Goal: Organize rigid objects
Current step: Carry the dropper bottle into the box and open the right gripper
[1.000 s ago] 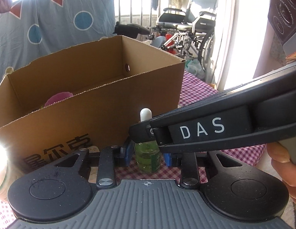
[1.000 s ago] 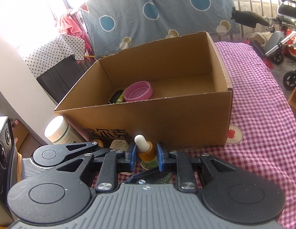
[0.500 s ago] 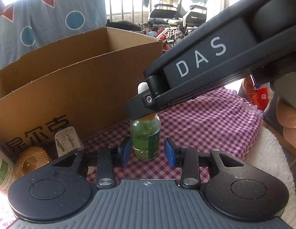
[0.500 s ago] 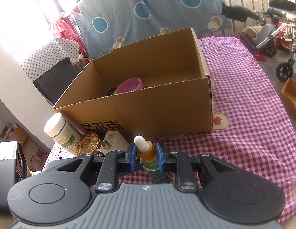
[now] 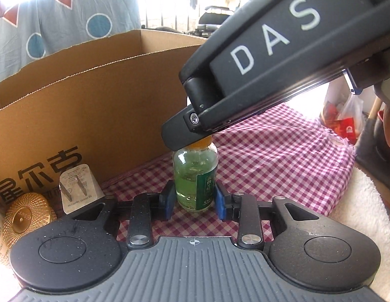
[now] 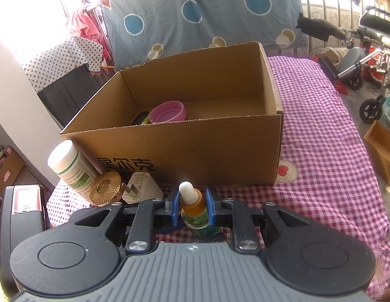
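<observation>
Dropper bottle [image 5: 195, 180] stands upright on the checked cloth [image 5: 270, 156], directly ahead of both grippers and just in front of the cardboard box [image 6: 195, 151].

Left gripper [image 5: 193, 200]: blue pads flank the lower glass body, which holds green liquid. The jaws have just been closing on it and now sit narrow, pads against the glass on either side. Bottle is between them.

Right gripper [image 6: 192, 207]: comes in from above and the right, seen from the left wrist, its black body marked DAS crossing over the bottle. Jaws narrow, pads clamped on the orange collar below the white rubber bulb [image 6: 187, 191]. From the left wrist view that bulb is hidden behind the right gripper's fingertip.

Left of the left gripper, close against the box front: white plug adapter [image 5: 77, 188] lying prongs outward, gold ribbed lid [image 5: 26, 216] just beside it, and further left a white-capped jar with green label [image 6: 71, 168]. These crowd the left side; the bottle itself stands apart from them.

Box wall rises straight ahead of both grippers, open at the top. Inside, toward its left end, a pink bowl [image 6: 168, 112] and a dark item beside it, too hidden to identify.

Right of the grippers, bare checked cloth. Patterned blue sheet [image 6: 207, 12] hangs behind the box; a wheelchair [image 6: 371, 50] stands far right.
</observation>
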Tool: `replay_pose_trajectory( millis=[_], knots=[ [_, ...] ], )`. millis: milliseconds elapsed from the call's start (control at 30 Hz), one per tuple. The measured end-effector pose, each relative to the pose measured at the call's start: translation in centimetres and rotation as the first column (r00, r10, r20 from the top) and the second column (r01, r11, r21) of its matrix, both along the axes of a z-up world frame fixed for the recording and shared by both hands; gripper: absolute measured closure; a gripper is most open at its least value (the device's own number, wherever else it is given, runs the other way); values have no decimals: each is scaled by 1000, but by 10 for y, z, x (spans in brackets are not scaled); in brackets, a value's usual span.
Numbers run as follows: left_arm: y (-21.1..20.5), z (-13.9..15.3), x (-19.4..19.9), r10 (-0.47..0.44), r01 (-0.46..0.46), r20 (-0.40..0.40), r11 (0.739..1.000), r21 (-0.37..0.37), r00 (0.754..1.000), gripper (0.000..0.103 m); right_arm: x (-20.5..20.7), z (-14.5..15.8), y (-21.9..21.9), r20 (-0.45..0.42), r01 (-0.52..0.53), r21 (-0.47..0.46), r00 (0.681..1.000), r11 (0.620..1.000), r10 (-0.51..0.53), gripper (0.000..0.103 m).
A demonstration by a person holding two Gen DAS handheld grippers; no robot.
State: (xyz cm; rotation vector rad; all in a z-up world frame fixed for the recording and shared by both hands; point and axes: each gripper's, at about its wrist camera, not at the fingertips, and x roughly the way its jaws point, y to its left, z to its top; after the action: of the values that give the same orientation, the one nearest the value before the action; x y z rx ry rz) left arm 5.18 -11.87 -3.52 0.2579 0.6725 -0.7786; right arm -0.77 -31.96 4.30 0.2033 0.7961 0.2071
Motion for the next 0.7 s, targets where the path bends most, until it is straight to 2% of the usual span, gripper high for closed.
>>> replay_pose_trajectory(
  millis=[167, 333, 433, 600, 700],
  knots=[
    [3, 13, -7, -7, 8, 30, 1000, -11, 1000, 72, -8, 15, 1, 27, -3, -14, 1000, 1000, 4, 80],
    [16, 55, -15, -3, 6, 109, 1000, -26, 994, 72, -21, 57, 11, 120, -42, -41, 992, 998, 47, 80],
    [28, 92, -9, 14, -10, 149, 999, -31, 989, 72, -19, 87, 16, 181, -89, -42, 979, 995, 95, 80],
    [39, 135, 21, 42, -37, 170, 999, -34, 984, 72, 11, 130, 22, 244, -171, -42, 954, 984, 176, 80],
    [38, 150, 52, 57, -54, 121, 998, -27, 991, 72, 46, 144, 22, 227, -200, -31, 953, 979, 202, 80]
  ],
)
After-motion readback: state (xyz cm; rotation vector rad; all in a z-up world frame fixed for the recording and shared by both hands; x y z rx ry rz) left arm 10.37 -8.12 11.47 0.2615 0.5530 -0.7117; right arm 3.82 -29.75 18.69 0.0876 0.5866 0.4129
